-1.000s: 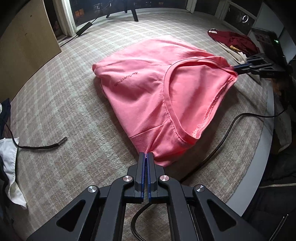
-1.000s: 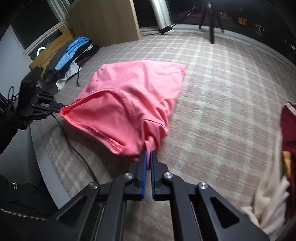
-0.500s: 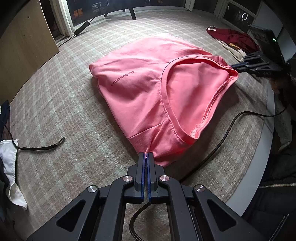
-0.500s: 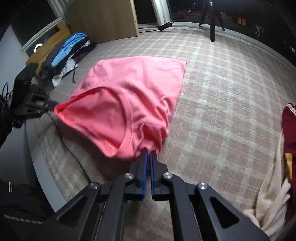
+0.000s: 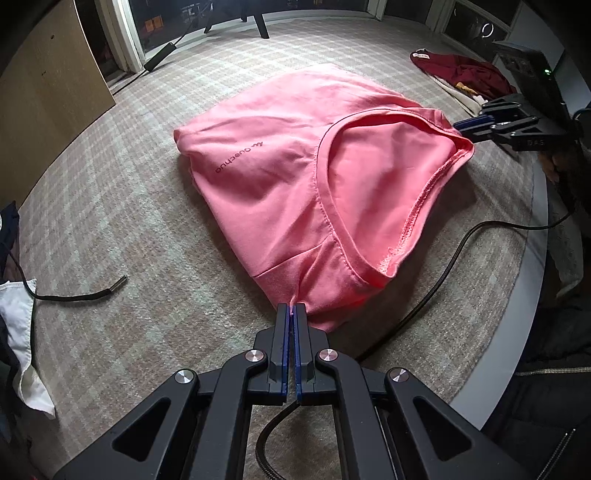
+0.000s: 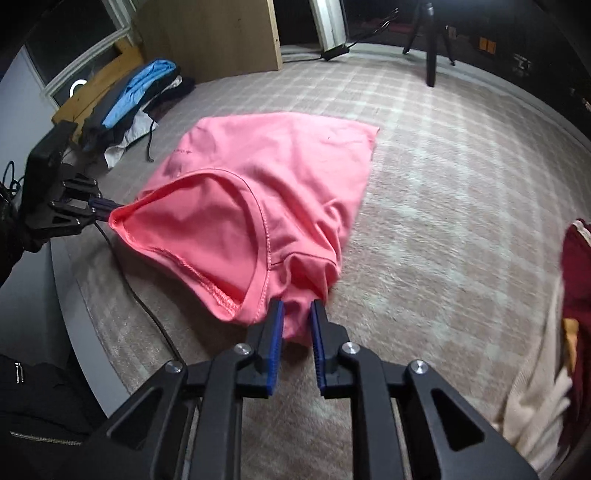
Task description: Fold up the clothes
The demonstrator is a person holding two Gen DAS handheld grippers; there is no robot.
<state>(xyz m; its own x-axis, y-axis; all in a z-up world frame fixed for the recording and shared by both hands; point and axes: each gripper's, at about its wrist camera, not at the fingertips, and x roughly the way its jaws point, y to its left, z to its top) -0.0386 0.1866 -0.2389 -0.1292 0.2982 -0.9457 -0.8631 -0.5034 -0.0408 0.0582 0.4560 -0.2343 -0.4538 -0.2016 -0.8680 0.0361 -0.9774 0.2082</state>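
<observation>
A: So, where is the pink T-shirt point(image 5: 295, 177)?

B: Spread on the checked carpet point(image 5: 129, 229), folded over, with its neckline end at the carpet's near edge, beside the pale rim point(image 5: 524, 295) that borders it. A black cable point(image 5: 436, 291) runs under that end.

A: And the left gripper point(image 5: 292, 314)?

B: Pinched tight on a thin tuck of pink fabric at one shoulder corner, its blue pads pressed together.

A: The right gripper point(image 6: 297, 314)?

B: Its jaws have just been opening. A bunch of shirt fabric sits between the blue pads point(image 6: 276, 332), with a clear gap on both sides, so they no longer squeeze it.

A: Anything else on the carpet?

B: A maroon garment point(image 5: 461, 72) lies at the far right edge in the left view, and a pile of blue and dark clothes point(image 6: 136, 96) by a wooden board point(image 6: 221, 33) at the far left in the right view.
</observation>
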